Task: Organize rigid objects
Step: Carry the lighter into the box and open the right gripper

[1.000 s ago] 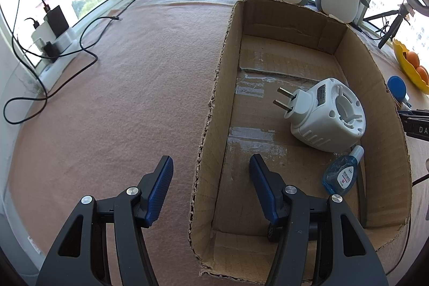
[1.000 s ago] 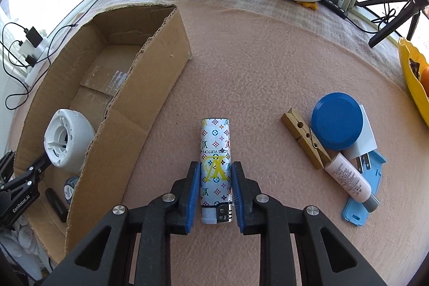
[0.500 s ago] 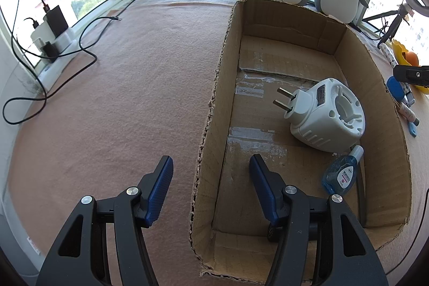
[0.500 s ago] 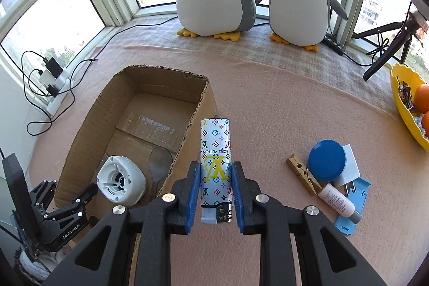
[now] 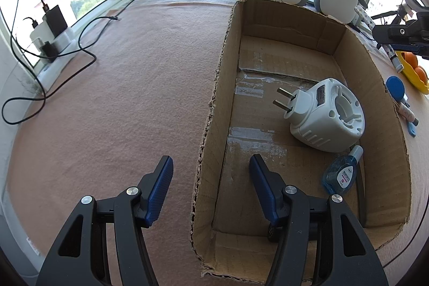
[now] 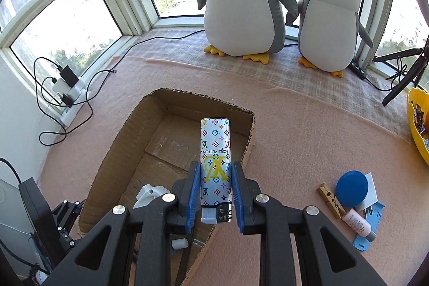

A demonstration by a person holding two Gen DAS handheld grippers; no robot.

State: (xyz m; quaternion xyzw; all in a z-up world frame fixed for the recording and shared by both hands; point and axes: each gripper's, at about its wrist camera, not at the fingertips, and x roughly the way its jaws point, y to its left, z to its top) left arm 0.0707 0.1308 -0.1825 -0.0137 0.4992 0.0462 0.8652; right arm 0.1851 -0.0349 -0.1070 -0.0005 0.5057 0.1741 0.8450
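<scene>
My right gripper (image 6: 215, 170) is shut on a white lighter (image 6: 215, 160) with a coloured monogram print. It holds the lighter in the air above the right wall of the open cardboard box (image 6: 126, 130). In the left wrist view that gripper (image 5: 402, 35) and the lighter (image 5: 363, 15) show at the far right, above the box. My left gripper (image 5: 210, 170) is open, its fingers astride the left wall of the box (image 5: 214, 98) without touching it. Inside lie a white plug-in device (image 5: 327, 117) and a small blue bottle (image 5: 340, 176).
Two plush penguins (image 6: 241, 2) stand behind the box. On the cloth to its right lie a blue lid (image 6: 351, 188), a wooden clothespin (image 6: 331, 200), a pink tube (image 6: 359, 225) and a light blue piece (image 6: 371, 229). A yellow bowl (image 6: 417, 125) sits far right, a power strip with cables (image 6: 67, 93) at left.
My right gripper has lifted the lighter off the cloth and carried it left, over the box's right wall. The left gripper has stayed where it was.
</scene>
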